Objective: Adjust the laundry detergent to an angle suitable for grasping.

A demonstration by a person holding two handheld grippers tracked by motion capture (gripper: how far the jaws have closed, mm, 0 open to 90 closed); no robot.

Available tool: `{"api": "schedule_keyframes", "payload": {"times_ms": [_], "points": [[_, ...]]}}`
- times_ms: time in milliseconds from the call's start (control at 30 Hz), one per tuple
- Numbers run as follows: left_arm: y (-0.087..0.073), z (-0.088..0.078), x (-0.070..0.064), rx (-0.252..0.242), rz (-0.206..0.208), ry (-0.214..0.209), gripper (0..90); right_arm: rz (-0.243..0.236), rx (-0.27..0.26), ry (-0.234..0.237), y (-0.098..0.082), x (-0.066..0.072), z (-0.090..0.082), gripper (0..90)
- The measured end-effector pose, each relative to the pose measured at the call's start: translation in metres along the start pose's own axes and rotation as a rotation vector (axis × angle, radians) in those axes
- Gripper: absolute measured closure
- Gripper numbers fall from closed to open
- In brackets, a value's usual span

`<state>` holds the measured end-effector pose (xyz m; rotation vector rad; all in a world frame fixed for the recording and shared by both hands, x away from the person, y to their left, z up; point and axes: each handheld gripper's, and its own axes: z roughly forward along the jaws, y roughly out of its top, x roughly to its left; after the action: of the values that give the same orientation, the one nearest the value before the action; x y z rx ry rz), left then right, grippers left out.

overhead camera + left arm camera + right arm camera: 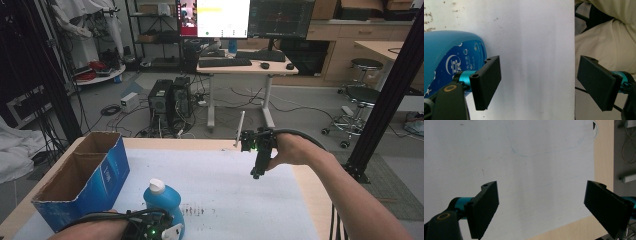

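High view: white sheet [235,195] covers wooden table [305,185], cluttered lab behind.

The blue bottle [163,202] is cut off at its base by the bottom edge of the high view, where its lower front is covered by the left gripper [150,231], and only its right part is seen in the left gripper view. The jaws of the left gripper are hidden in the high view. The label print on the cardboard box [80,180] is too small to be read.
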<state>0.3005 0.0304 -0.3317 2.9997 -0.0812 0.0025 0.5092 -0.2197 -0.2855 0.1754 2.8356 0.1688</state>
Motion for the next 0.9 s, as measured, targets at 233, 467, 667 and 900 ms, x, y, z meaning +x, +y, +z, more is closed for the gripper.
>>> {"api": "schedule_keyframes", "payload": {"times_ms": [233, 467, 667, 900], "points": [[-0.001, 0.001, 0.001, 0.003, 0.0, -0.002, 19.6, -0.004, 0.002, 0.001, 0.0, 0.0, 0.0, 11.7], [-0.011, 0.001, 0.0, 0.01, -0.023, -0.005, 19.6, -0.006, -0.001, 0.002, 0.001, 0.0, 0.0, 11.7], [-0.019, -0.001, -0.001, 0.005, -0.039, 0.005, 19.6, -0.013, 0.002, 0.004, 0.0, -0.001, 0.0, 11.7], [-0.013, -0.002, -0.002, -0.002, -0.027, 0.002, 19.6, -0.013, -0.008, 0.006, 0.003, -0.001, 0.0, 11.7]]}}
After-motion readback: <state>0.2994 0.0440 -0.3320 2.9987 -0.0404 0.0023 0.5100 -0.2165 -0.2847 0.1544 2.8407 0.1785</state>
